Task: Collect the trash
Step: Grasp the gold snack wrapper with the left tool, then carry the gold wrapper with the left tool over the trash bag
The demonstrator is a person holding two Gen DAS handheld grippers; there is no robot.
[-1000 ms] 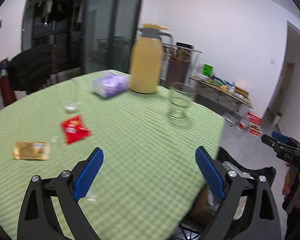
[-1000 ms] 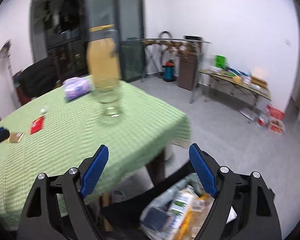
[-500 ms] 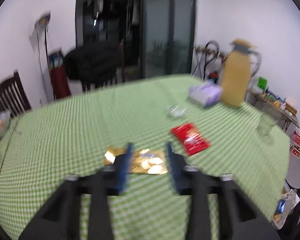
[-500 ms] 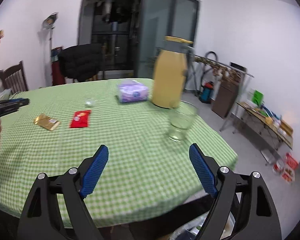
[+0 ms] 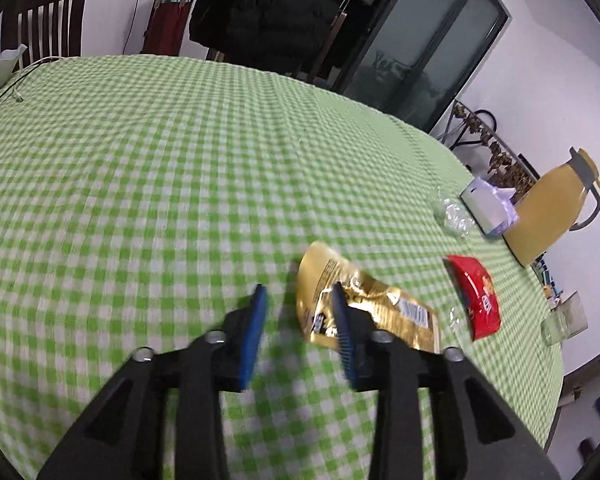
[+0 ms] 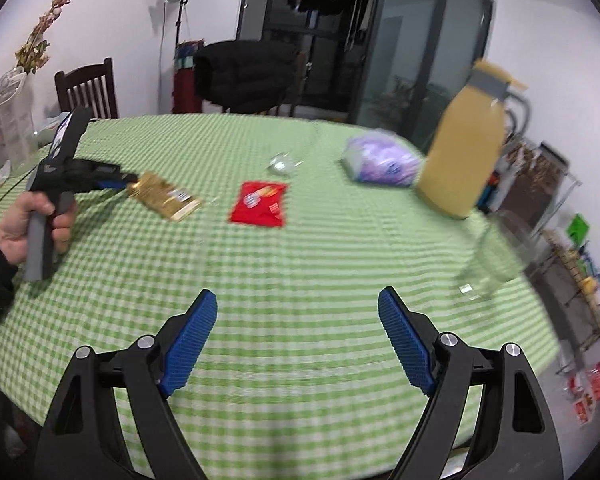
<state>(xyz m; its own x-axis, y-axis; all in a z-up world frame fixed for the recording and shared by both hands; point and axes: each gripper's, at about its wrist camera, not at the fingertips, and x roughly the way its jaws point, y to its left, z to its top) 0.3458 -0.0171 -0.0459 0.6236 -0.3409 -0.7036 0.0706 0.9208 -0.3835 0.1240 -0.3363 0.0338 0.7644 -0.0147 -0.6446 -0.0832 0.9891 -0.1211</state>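
Your left gripper [image 5: 298, 294]: jaws partly apart, low over the near end of the crinkled gold foil wrapper [image 5: 364, 300]; one jaw overlaps it, contact unclear.
Your right gripper [image 6: 297, 312]: jaws wide apart, holding nothing, above the green checked counter [image 6: 300, 264].
Trash: one gold wrapper, one flat red packet [image 6: 260, 203], one crumpled clear plastic scrap [image 6: 282, 163].
Around: one yellow jug [image 6: 466, 140], one purple tissue pack [image 6: 380, 160], one clear glass [image 6: 496, 256].

left hand-held gripper [image 5: 298, 294] | narrowed, moved from table edge | now at gold wrapper [image 5: 384, 308]
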